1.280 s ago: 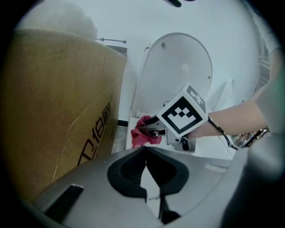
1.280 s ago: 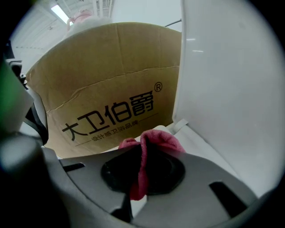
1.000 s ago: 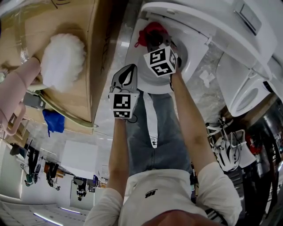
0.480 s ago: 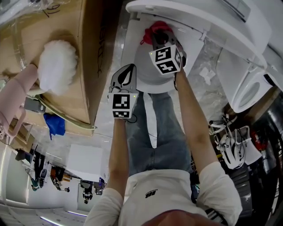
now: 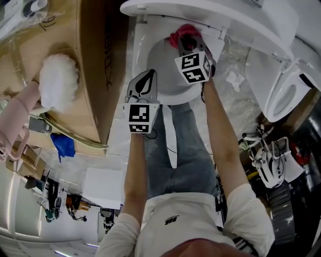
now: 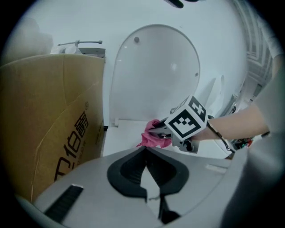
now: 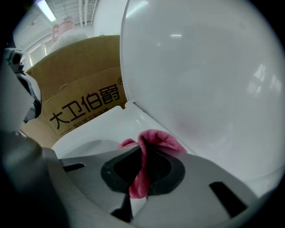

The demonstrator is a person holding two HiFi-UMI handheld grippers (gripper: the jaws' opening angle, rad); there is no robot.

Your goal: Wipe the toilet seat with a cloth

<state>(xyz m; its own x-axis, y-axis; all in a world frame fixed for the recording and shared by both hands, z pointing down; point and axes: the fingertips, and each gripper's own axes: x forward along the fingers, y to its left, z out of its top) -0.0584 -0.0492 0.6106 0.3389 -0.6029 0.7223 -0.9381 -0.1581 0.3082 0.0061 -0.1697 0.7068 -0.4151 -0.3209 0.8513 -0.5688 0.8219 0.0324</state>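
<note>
The white toilet seat [image 5: 144, 50] lies down under the raised lid [image 5: 200, 12]. A pink cloth [image 5: 179, 34] rests at the back of the seat, close to the hinge. My right gripper [image 5: 186, 42] is shut on it; in the right gripper view the cloth [image 7: 156, 138] hangs pinched between the jaws of the right gripper [image 7: 143, 153], against the seat [image 7: 111, 124] and just below the lid [image 7: 200, 67]. My left gripper [image 5: 148, 78] hovers over the seat's front left, shut and empty. The left gripper view shows the left gripper [image 6: 144, 150] pointing at the cloth [image 6: 151, 137].
A large cardboard box [image 5: 93, 75] stands tight against the toilet's left side, with a white fluffy bundle [image 5: 57, 80] on it. A second toilet [image 5: 281, 95] stands to the right, and a helmet [image 5: 271, 168] lies on the floor near it. The person's legs are in front of the bowl.
The right gripper has slid the cloth a little to the right along the back of the seat. The left gripper has stayed where it was.
</note>
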